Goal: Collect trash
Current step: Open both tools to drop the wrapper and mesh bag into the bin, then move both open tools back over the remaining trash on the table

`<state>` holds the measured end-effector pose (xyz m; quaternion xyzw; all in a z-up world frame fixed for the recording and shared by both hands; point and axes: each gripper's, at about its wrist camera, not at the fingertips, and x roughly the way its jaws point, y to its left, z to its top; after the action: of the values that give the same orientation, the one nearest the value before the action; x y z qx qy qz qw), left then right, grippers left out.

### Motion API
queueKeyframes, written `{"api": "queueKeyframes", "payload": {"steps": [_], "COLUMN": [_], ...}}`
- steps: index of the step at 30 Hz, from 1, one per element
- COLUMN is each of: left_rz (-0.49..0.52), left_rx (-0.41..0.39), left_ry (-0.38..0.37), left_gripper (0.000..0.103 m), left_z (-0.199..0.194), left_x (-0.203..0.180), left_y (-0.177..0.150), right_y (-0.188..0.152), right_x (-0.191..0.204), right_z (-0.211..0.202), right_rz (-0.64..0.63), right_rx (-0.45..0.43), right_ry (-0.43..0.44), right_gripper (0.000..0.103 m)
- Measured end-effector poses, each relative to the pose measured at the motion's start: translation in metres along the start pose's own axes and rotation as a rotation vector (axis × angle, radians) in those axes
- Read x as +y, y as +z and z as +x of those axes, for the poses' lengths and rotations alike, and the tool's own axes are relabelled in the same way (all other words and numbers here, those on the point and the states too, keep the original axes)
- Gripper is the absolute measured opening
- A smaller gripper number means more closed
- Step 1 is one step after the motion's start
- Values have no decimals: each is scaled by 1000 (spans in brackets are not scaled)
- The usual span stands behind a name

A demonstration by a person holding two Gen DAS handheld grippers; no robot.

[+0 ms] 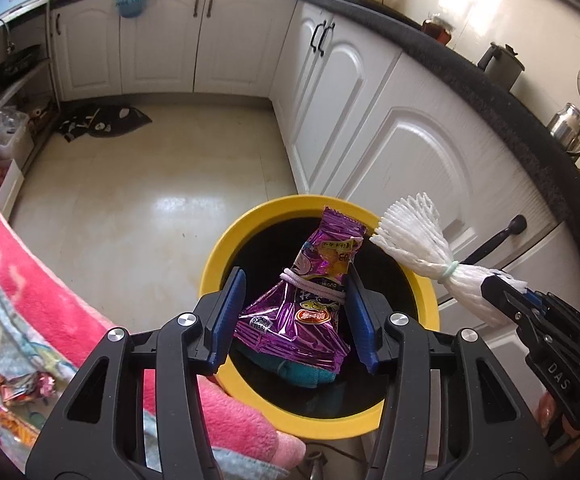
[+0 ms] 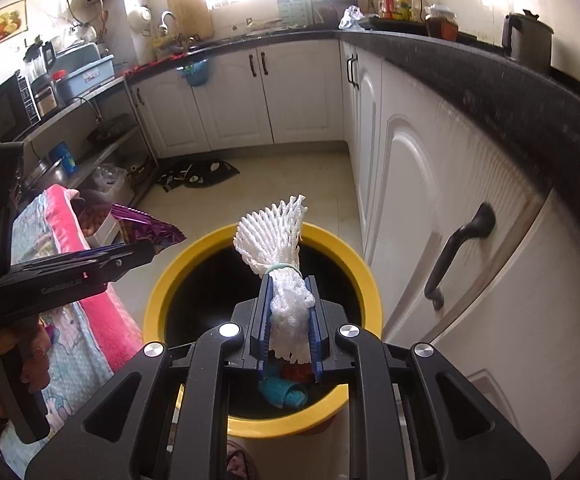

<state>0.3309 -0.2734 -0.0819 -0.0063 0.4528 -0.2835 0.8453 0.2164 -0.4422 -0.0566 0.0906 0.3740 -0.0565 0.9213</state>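
A yellow-rimmed bin (image 1: pixel 217 248) with a black inside stands on the kitchen floor by the white cabinets; it also shows in the right wrist view (image 2: pixel 161 280). My left gripper (image 1: pixel 296 280) is over the bin, and a purple snack wrapper (image 1: pixel 302 312) tied with a pink band sits between its blue pads; the jaws look wide and I cannot tell if they grip it. My right gripper (image 2: pixel 290 280) is shut on a white foam net (image 2: pixel 279 236) bound with a green band, held over the bin. A teal cloth (image 2: pixel 283 394) lies inside the bin.
White cabinets (image 1: pixel 390 120) with black handles run along the right. A pink towel (image 1: pixel 29 280) on a patterned cloth lies at the left, with another shiny wrapper (image 1: pixel 21 386) on it. A dark rag (image 1: pixel 105 120) lies on the floor at the back. Shelves stand far left.
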Motion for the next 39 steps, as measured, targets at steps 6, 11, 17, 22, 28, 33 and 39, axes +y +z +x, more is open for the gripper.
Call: {"api": "queueKeyframes", "payload": {"steps": [6, 11, 17, 22, 28, 33, 39], "left_rz": [0, -14, -31, -65, -122, -152, -191], "left_rx": [16, 10, -50, -121, -200, -248, -309], "left_ry": [-3, 10, 47, 90, 128, 164, 213], "left_gripper": [51, 64, 76, 90, 92, 92, 92], "left_z": [12, 7, -26, -67, -120, -158, -203], "left_x": [0, 5, 17, 31, 49, 58, 73], "left_y": [-3, -4, -9, -16, -26, -37, -61], "right_y": [-2, -2, 5, 12, 17, 20, 20], "right_x": [-5, -7, -1, 12, 34, 59, 90], "right_z": [8, 4, -11, -26, -44, -56, -71], "right_rz": [16, 30, 23, 1, -40, -86, -133], "right_rx": [16, 1, -46, -89, -130, -149, -161], "right_ry": [-10, -13, -7, 18, 65, 108, 191], "right_gripper": [38, 45, 49, 55, 63, 68, 70]}}
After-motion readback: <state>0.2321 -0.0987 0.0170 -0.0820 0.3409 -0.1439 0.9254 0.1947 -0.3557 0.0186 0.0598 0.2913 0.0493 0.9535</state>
